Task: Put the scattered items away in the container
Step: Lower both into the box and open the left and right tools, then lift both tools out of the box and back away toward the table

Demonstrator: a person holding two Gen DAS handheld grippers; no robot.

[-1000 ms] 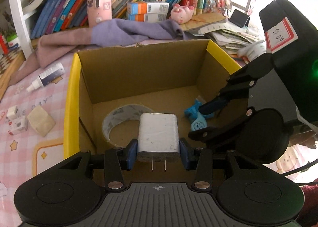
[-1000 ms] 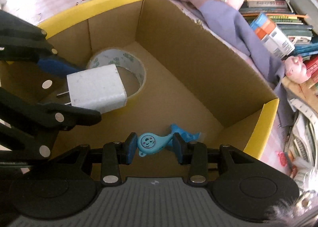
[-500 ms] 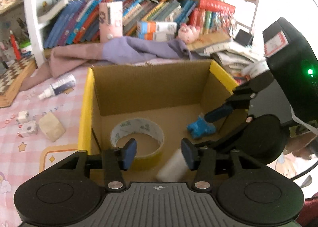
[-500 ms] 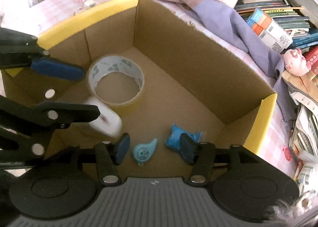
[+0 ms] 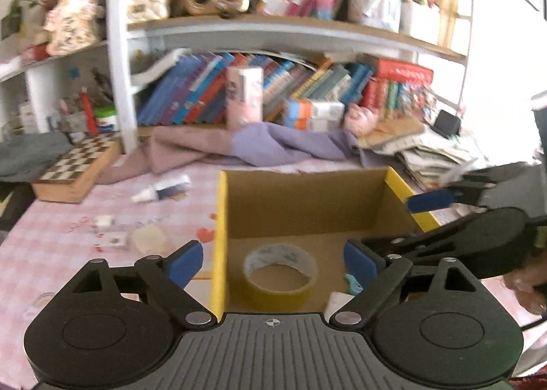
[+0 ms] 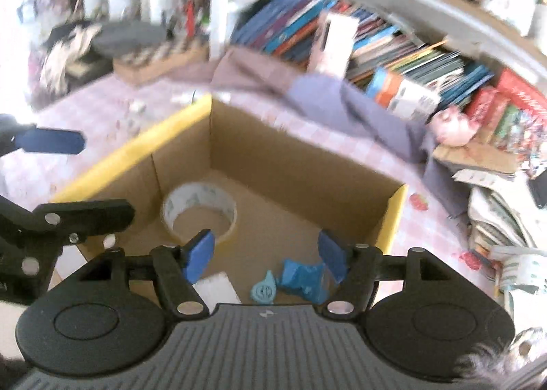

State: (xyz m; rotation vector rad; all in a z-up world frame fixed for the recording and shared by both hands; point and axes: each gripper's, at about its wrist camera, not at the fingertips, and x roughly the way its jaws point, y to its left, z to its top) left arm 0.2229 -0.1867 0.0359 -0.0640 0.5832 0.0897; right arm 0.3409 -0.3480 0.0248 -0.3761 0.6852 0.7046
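The cardboard box with yellow rims (image 5: pixel 221 215) (image 6: pixel 136 154) stands on the pink checked table. Inside lie a tape roll (image 5: pixel 279 268) (image 6: pixel 200 209), a white charger (image 5: pixel 336 299) (image 6: pixel 215 289), a blue round clip (image 6: pixel 263 291) and a blue crumpled item (image 6: pixel 304 279). My left gripper (image 5: pixel 273 261) is open and empty above the box's near left rim. My right gripper (image 6: pixel 268 253) is open and empty above the box's near edge. Each gripper shows in the other's view, the right (image 5: pixel 430 202) and the left (image 6: pixel 51 142).
On the table left of the box lie a white dropper bottle (image 5: pixel 160 188), small white dice-like blocks (image 5: pixel 109 236) and a beige block (image 5: pixel 148 236). A chessboard box (image 5: pixel 75 167), a purple cloth (image 5: pixel 266 147) and a bookshelf stand behind. Paper stacks (image 5: pixel 437 154) lie at right.
Both grippers opened and dropped their loads into the box: the left the white charger, the right the blue clip. Both have since risen and pulled back from the box.
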